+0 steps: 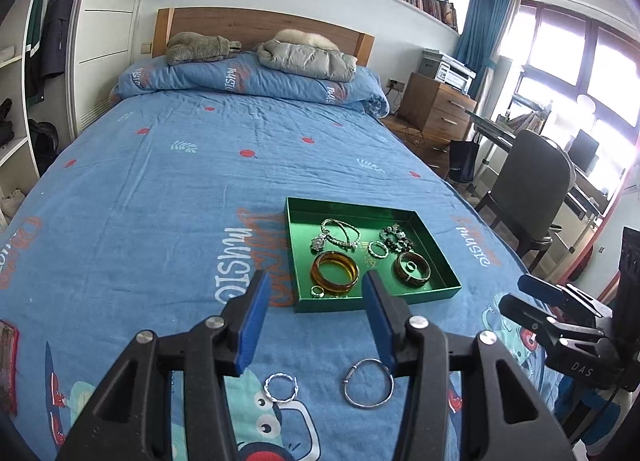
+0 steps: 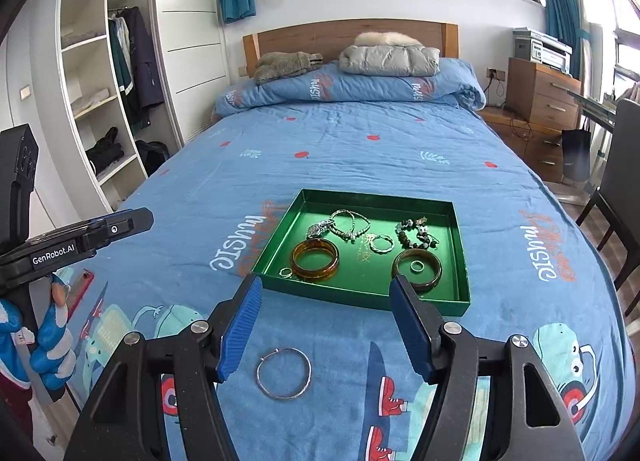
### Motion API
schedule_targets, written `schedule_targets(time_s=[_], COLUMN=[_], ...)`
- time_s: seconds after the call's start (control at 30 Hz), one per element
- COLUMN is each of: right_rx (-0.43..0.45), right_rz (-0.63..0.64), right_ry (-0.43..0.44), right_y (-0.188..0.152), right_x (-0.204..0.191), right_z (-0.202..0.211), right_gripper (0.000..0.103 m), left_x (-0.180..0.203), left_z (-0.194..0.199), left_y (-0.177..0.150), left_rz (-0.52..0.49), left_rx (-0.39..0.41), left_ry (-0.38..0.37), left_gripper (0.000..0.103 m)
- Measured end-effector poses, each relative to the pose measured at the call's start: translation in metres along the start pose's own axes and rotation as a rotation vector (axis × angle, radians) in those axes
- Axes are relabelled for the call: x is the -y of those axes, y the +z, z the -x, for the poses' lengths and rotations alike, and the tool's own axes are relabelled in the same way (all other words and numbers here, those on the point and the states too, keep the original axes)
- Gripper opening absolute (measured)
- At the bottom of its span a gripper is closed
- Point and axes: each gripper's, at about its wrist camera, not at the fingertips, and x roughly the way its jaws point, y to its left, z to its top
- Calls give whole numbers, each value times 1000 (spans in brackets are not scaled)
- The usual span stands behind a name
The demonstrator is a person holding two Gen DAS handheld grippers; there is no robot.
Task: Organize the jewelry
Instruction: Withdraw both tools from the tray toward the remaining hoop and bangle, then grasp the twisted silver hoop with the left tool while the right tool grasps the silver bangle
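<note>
A green tray (image 1: 424, 294) (image 2: 362, 299) lies on the blue bedspread and holds two amber bangles (image 1: 335, 272) (image 2: 315, 259), chains, beads and small rings. A plain silver bangle (image 1: 368, 383) (image 2: 284, 378) and a twisted silver ring (image 1: 281, 387) lie on the bedspread in front of the tray. My left gripper (image 1: 316, 321) is open and empty above them. My right gripper (image 2: 326, 325) is open and empty over the silver bangle; it also shows in the left wrist view (image 1: 516, 295). The left gripper shows at the left edge of the right wrist view (image 2: 149, 219).
The bed (image 1: 180, 165) stretches back to a folded quilt and headboard. A wardrobe with shelves (image 2: 100, 101) stands left of the bed. A wooden drawer unit (image 1: 436, 109), a chair (image 1: 532, 181) and a desk stand to the right.
</note>
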Motion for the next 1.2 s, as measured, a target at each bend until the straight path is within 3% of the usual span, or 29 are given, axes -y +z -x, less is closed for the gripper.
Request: schedule_targets(time_s=[0.33,0.53,0.8,1.2], right_rx=[1,-32,-124,-258], right_rz=[-23,-43,-42,-7], right_ry=[15,24,42,82], right_y=[-23,-45,-76,-101], right_x=[-11,-12,-14,-15], right_z=[15,6,-27,-97], right_gripper=[65,65,65,56], left_x=[-40,-56,-63,-48], left_z=[35,33,0,-72], left_y=[-27,-50,-89,-123], left_rz=[-19,-33,-30,-131], left_rx=[-6,-46,-130,-269], left_ry=[47,74,54,16], left_gripper=[46,46,46,46])
